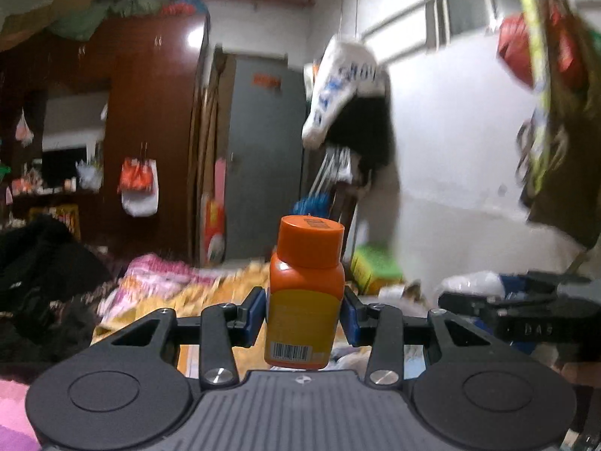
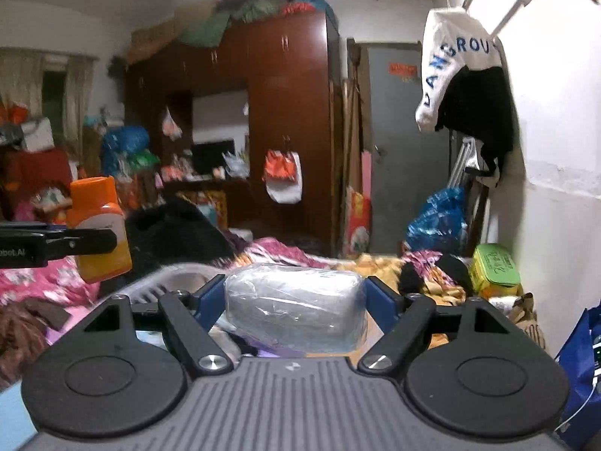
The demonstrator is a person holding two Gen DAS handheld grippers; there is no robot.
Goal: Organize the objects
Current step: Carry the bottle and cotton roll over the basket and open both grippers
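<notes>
My left gripper point(image 1: 304, 315) is shut on an orange bottle point(image 1: 305, 293) with an orange cap and a yellow label, held upright in the air. The same bottle point(image 2: 98, 225) shows at the left of the right wrist view, clamped in the left gripper's black fingers point(image 2: 79, 242). My right gripper point(image 2: 295, 300) is shut on a clear plastic-wrapped grey packet point(image 2: 296, 312), held above the bed. The right gripper's black body point(image 1: 526, 319) shows at the right edge of the left wrist view.
A bed with a floral cover point(image 2: 285, 251) lies below, strewn with black clothing point(image 2: 176, 233). A dark wooden wardrobe point(image 2: 289, 112) and a grey door point(image 2: 398, 143) stand behind. A green box point(image 2: 496, 267) and a blue bag point(image 2: 439, 218) sit by the white wall.
</notes>
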